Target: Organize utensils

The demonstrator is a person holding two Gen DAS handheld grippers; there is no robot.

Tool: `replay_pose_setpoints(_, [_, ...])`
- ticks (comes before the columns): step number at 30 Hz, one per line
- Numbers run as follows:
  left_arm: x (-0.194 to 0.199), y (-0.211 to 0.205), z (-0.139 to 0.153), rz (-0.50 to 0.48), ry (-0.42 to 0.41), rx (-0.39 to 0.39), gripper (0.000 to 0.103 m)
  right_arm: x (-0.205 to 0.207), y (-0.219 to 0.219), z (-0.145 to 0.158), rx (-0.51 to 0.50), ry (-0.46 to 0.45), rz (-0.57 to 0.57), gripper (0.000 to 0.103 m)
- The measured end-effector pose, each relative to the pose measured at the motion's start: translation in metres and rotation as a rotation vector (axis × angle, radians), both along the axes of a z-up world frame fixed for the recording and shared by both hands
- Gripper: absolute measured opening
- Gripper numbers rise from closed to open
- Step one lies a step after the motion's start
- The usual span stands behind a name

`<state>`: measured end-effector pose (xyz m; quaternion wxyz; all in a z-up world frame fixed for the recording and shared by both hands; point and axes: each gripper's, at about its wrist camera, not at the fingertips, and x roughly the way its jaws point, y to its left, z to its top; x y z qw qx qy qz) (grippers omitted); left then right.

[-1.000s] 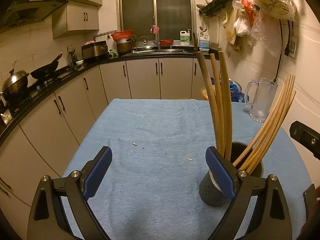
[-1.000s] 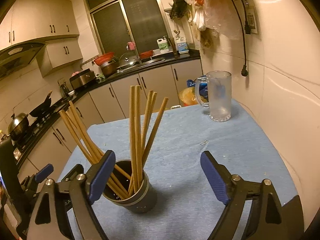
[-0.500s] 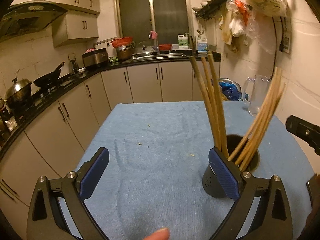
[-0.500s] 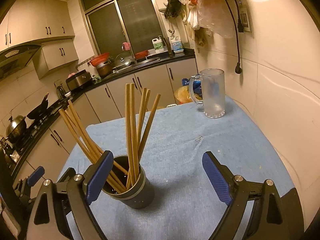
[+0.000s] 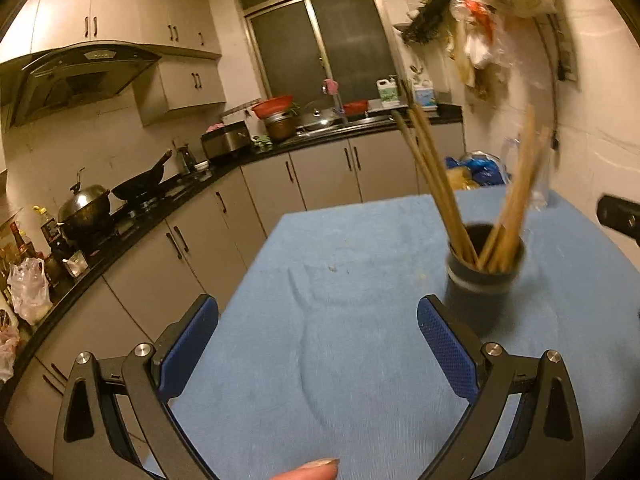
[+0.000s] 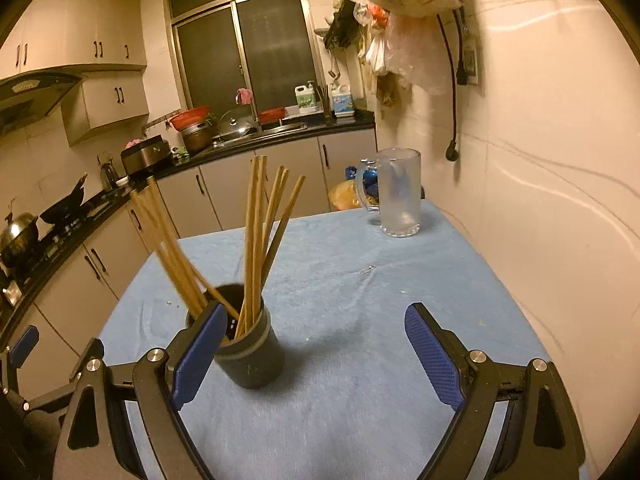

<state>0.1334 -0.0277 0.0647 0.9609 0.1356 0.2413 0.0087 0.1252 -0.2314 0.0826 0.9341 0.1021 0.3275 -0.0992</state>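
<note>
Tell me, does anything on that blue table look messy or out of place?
Mostly tidy. The chopsticks all stand in the dark holder, splayed into two leaning bunches. Small crumbs and a tiny metal bit lie loose on the blue cloth. The glass mug stands upright.

Glass mug (image 6: pixel 398 194) on blue tablecloth (image 6: pixel 344 360); wok (image 5: pixel 140 180) on stove.
</note>
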Motion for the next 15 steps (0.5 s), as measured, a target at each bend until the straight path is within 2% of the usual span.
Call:
replay_pose_setpoints(5, [-0.044, 0.009, -0.001, -0.032, 0.02, 0.003, 0.099, -0.04, 0.017, 0.007, -0.058, -0.012, 0.03, 0.094])
replay_pose_setpoints(9, [-0.074, 0.022, 0.001, -0.033, 0.03, -0.039, 0.099, -0.074, 0.02, 0.009, -0.038, -0.012, 0.016, 0.095])
replay_pose_setpoints(15, [-0.098, 0.033, -0.001, -0.03, 0.05, -0.07, 0.1, -0.114, 0.034, 0.003, -0.066, 0.001, 0.009, 0.096])
